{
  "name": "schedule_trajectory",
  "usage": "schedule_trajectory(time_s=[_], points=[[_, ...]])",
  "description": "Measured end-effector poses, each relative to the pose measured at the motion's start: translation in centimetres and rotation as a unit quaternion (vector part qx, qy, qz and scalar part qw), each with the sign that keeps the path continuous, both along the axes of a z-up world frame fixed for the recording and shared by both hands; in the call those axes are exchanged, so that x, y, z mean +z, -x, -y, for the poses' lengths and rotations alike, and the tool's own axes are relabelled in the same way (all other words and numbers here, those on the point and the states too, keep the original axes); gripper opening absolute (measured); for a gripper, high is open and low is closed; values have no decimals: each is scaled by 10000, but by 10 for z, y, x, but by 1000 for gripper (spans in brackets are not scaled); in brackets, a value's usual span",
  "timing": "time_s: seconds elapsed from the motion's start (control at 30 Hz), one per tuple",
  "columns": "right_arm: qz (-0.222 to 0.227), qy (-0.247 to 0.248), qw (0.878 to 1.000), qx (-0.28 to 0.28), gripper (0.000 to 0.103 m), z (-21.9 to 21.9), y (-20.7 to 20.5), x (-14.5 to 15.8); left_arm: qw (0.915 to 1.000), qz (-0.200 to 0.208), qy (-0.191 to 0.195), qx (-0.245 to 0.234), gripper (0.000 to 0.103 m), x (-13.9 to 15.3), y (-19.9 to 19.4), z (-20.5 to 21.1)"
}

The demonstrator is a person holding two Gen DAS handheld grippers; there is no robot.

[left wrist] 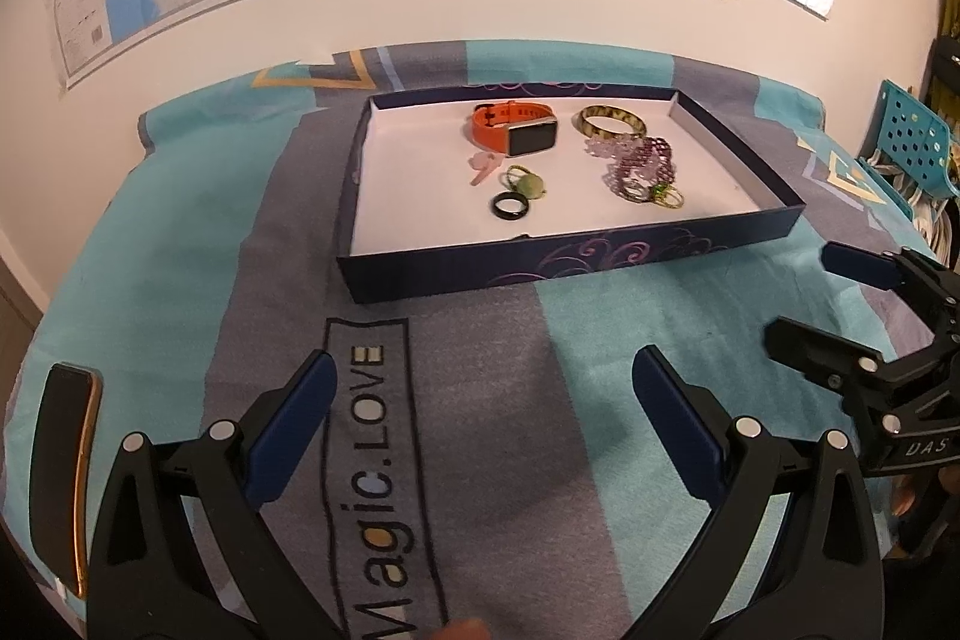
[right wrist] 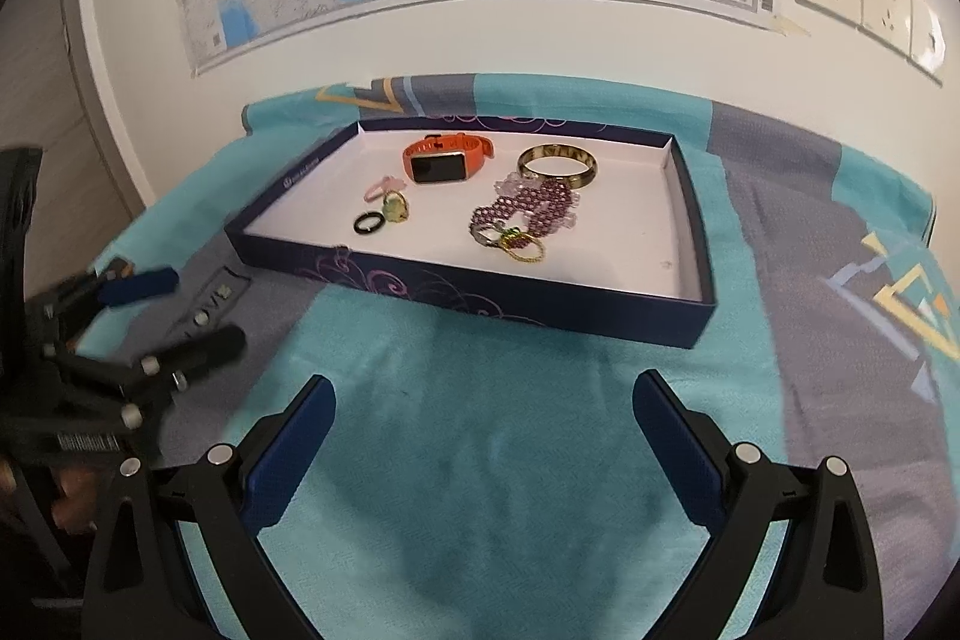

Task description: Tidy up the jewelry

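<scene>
Left wrist view: our left gripper hangs over the teal-and-grey printed blanket, jaws spread wide w/ nothing between them. Ahead sits the shallow navy cardboard box lid with white inside, and all the jewelry we can see is already in it: orange-strapped smartwatch at the back, mottled yellow-brown bangle beside it to the right, purple beaded bracelets in a heap just in front of the bangle, a tangle of thin rings touching the beads. Nearer centre: small pink piece, pale green stone ring, black band ring, close together. Right gripper shows at the frame edge, also parted and empty. A dark phone-like slab lies at far left.

Right wrist view: right gripper agape over the blanket, holding nothing; left gripper blurred at left, fingers apart. Same items in the box lid, none outside it.

Our read: collecting looks done or nearly so; items are roughly grouped, but the beads + thin rings are tangled, so separating those prob. remains.
</scene>
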State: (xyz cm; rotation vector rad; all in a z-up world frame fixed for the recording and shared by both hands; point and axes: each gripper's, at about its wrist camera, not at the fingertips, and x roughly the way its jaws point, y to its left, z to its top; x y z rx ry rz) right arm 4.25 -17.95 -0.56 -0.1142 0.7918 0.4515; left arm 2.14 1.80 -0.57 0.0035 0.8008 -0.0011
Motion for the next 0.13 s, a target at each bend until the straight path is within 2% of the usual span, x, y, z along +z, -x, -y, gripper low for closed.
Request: schedule_trajectory(time_s=[0.13], points=[[-78, 235, 9996, -143, 96, 29, -11, -2, 9999, -44, 73, 127, 97, 0, -3, -19]])
